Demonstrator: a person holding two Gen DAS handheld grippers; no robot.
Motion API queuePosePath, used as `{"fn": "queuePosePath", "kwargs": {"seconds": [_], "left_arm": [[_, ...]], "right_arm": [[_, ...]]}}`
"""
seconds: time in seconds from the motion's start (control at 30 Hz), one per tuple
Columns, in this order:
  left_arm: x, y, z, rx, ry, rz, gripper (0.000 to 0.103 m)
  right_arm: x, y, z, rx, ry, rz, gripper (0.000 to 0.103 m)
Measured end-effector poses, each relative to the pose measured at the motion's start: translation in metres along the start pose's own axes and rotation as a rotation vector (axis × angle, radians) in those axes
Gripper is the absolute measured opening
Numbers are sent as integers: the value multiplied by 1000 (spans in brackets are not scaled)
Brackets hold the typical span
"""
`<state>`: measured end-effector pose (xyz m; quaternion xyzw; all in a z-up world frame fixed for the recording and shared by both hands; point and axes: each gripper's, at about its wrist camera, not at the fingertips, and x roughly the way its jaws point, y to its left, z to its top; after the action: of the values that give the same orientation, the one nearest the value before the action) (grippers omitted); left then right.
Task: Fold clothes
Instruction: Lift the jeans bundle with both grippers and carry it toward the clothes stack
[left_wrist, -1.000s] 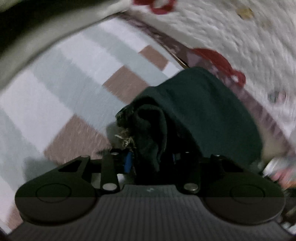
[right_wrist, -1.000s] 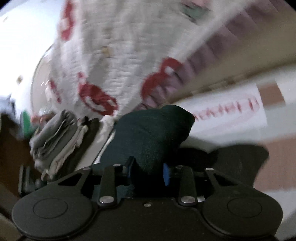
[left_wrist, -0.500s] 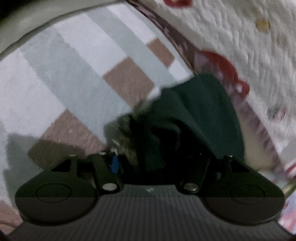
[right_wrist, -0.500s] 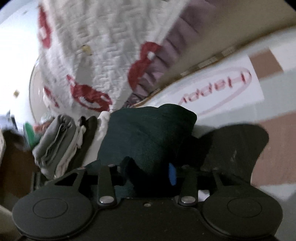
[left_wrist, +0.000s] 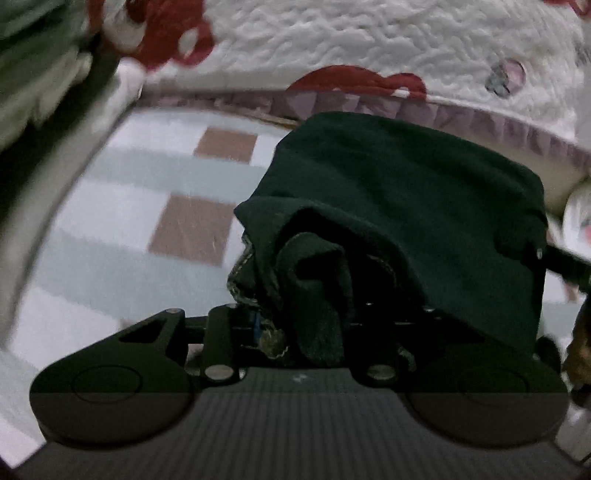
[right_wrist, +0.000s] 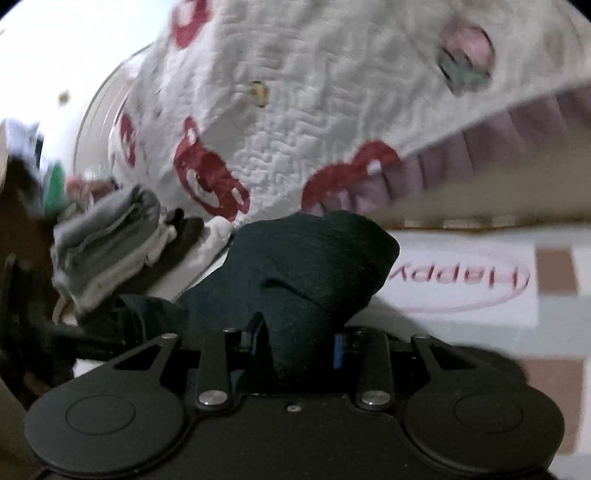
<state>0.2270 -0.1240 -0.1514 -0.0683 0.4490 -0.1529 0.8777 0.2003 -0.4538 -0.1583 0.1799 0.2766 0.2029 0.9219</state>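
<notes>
Left wrist view showed the left gripper (left_wrist: 306, 328), its fingers just closing, clamped on a bunched edge of the one dark green garment (left_wrist: 424, 206), held above the checked floor mat (left_wrist: 122, 206) beside the quilted bedspread (left_wrist: 369, 48). The right gripper (right_wrist: 299, 339), likewise just closing, pinched another fold. One stack of folded clothes (right_wrist: 107, 240) lay alongside, so earlier pieces looked finished; this garment seemed part-folded, not yet stacked.
</notes>
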Motion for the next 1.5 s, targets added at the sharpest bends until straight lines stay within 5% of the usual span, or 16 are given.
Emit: {"fn": "queuePosePath", "kwargs": {"seconds": [0.3, 0.43, 0.53, 0.6, 0.67, 0.73, 0.8, 0.97, 1.17, 1.5], "left_arm": [[8, 10, -8, -102, 7, -41, 41], [22, 34, -15, -292, 54, -107, 56], [32, 55, -26, -477, 87, -213, 57], [35, 61, -31, -535, 88, -264, 47], [31, 53, -27, -472, 81, -252, 36], [25, 40, -20, -358, 69, -247, 33], [16, 24, -11, -229, 51, -251, 33], [-20, 16, -2, -202, -38, -338, 33], [-80, 9, 14, -120, -173, -357, 33], [-195, 69, 40, -191, -399, -291, 33]], "right_arm": [[7, -39, -8, 208, 49, 34, 43], [15, -52, -13, 308, 63, 56, 53], [27, -56, -17, 367, 85, 58, 68], [38, -57, -22, 380, 101, 50, 72], [41, -55, -25, 390, 78, 58, 64], [32, -50, -19, 355, 39, 88, 38], [20, -39, -5, 298, 20, 113, 34], [-24, 5, 30, 189, -77, 126, 33], [-66, 60, 67, 85, -152, 139, 33], [-42, 194, 165, -152, -102, 240, 33]]}}
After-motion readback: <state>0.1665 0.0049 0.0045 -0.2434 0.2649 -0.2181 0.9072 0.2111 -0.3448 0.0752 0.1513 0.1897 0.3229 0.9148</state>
